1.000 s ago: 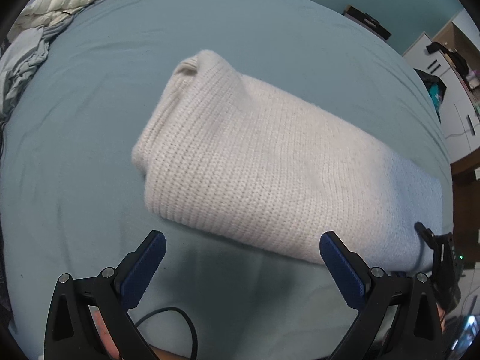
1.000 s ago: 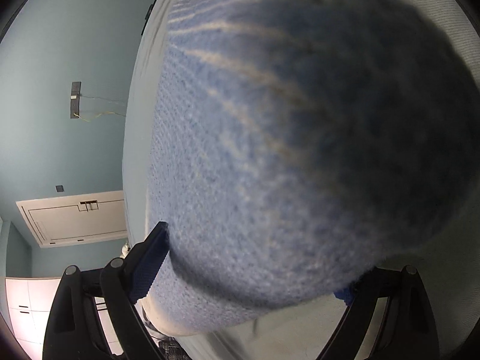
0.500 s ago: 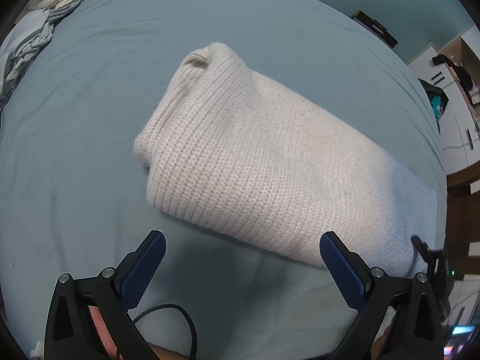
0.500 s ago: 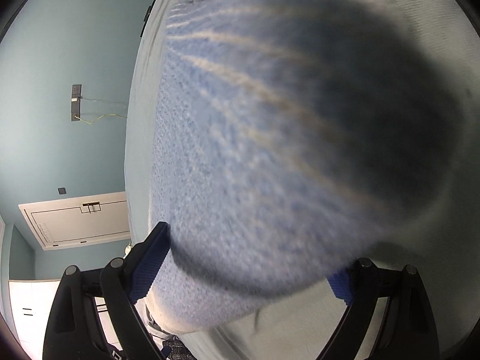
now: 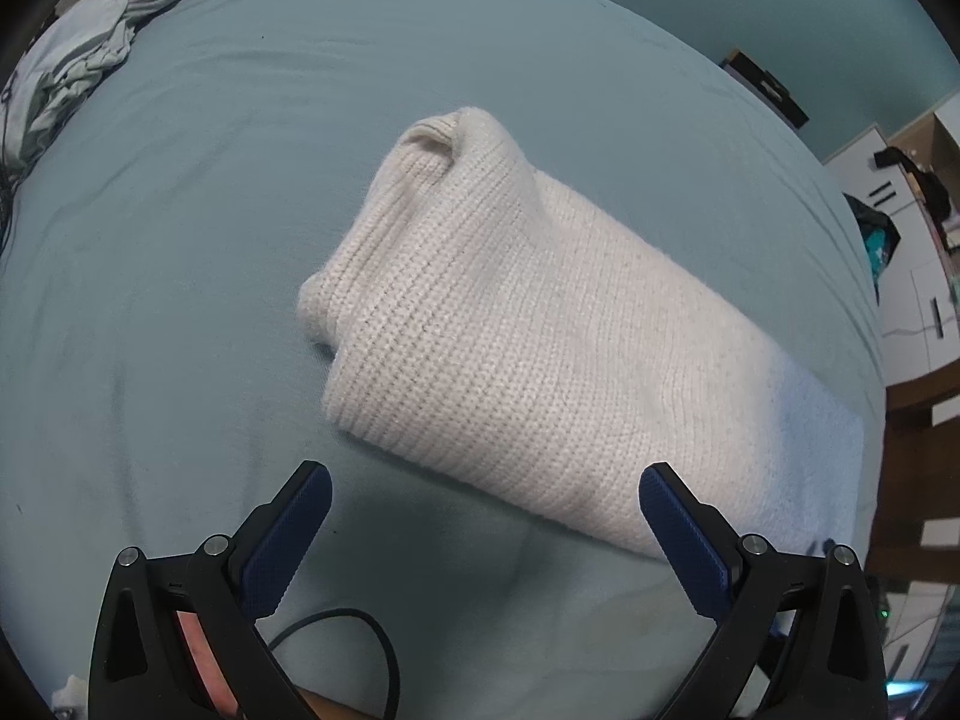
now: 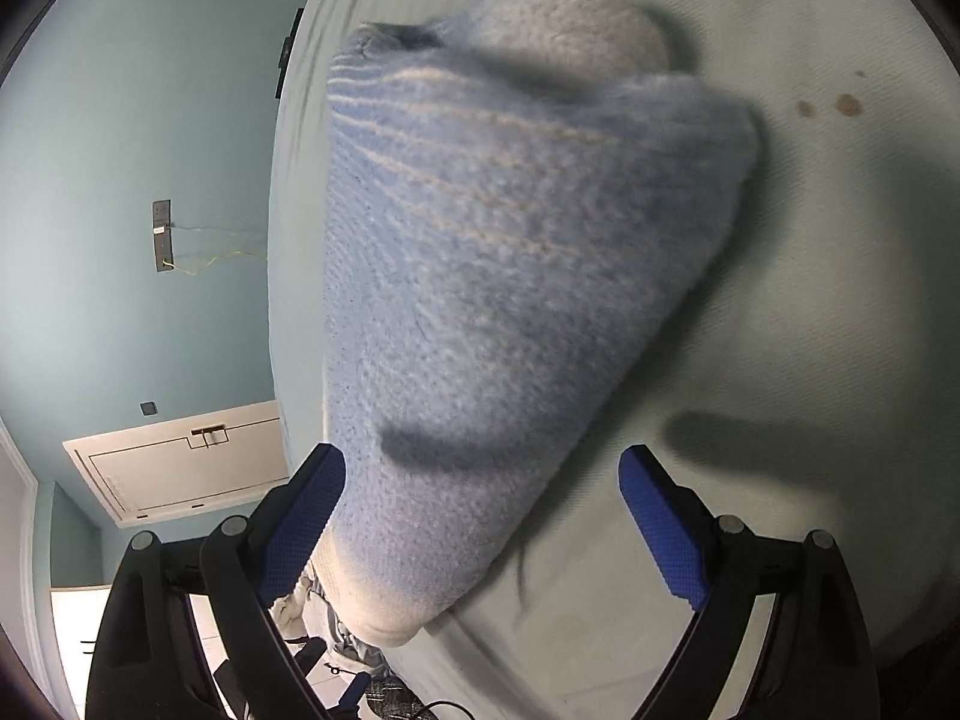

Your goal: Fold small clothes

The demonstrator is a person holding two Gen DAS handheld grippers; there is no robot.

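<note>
The sweater [image 5: 540, 348] lies folded into a thick white bundle on the bed [image 5: 180, 240], a little right of the middle in the left wrist view, with its ribbed end at the far left and its long edge running toward the near right. The left gripper [image 5: 483, 516] hovers above the near edge of the bundle with its jaws wide and nothing between them; the blue pads are apart from the knit. In the right wrist view the same sweater [image 6: 498, 276] fills the picture, bluish in shadow, and it sits between the jaws of the right gripper [image 6: 480, 510]. These jaws stand wide too: the left pad [image 6: 306, 516] is just beside the knit or touching it, while the right pad [image 6: 654, 522] is clearly apart, so I judge that the right gripper is not holding the cloth. The fold looks nearly finished, and the risk from here is to spoil it. If the right gripper draws away while its left pad drags on the fluffy knit, the top layer can slide and the bundle can open. The knit is soft and thick, so a pad can also catch a loop of yarn. If the left gripper presses down at the near edge only, the layers may shift to the far side. A pile of other clothes [image 5: 78, 60] lies at the far left, well apart.
</note>
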